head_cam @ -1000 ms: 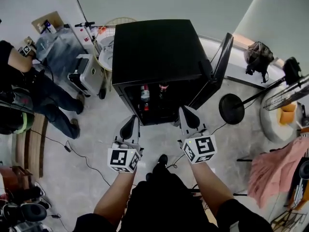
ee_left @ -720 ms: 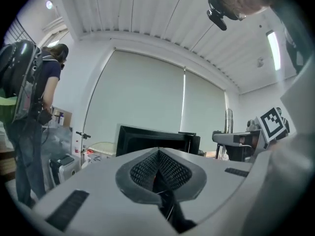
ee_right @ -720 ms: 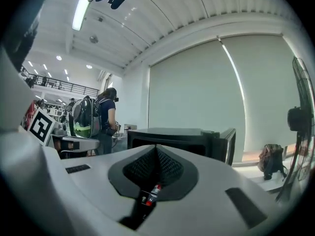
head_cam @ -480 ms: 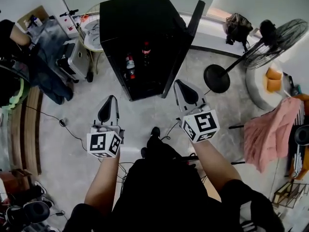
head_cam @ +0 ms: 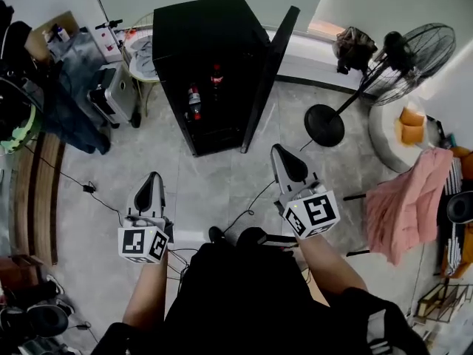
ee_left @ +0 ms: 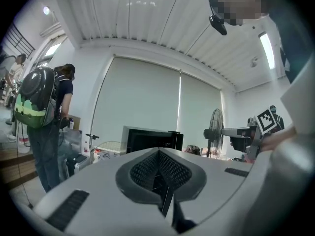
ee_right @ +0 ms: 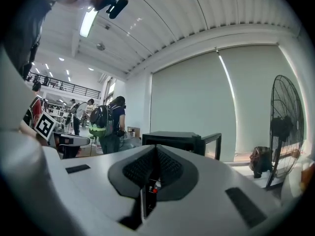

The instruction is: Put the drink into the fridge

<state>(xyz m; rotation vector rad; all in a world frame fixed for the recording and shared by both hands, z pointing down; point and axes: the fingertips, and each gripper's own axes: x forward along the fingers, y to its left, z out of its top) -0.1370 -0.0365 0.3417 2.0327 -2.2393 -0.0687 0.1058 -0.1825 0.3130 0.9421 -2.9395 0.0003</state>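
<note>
Left gripper [head_cam: 153, 180]: jaws together with nothing between them; it is held level over the floor, well apart from the fridge [head_cam: 214, 28].
Right gripper [head_cam: 281, 154]: jaws closed and empty too; it is level and somewhat nearer the fridge than the left one.
Drink: two bottles [head_cam: 194, 99] [head_cam: 216, 77] stand upright inside the fridge, one deeper in than the other. Which of them is the task's drink I cannot tell.
Door [head_cam: 267, 72]: it stands open on the fridge's right side, edge-on to the head view.
Step in hand: the placing looks done, since neither claw carries anything and the bottles are inside. The person stands back from the cabinet, so the task seems near its end.
Next move: probably shutting the door. That calls for stepping back in and bringing the right gripper behind the door's free edge. The closed jaws then push it round until it meets the cabinet.
Watch for: a cable [head_cam: 247, 209] trails across the floor between the person and the fridge. A fan base [head_cam: 324, 124] sits near the door's outer side.
</note>
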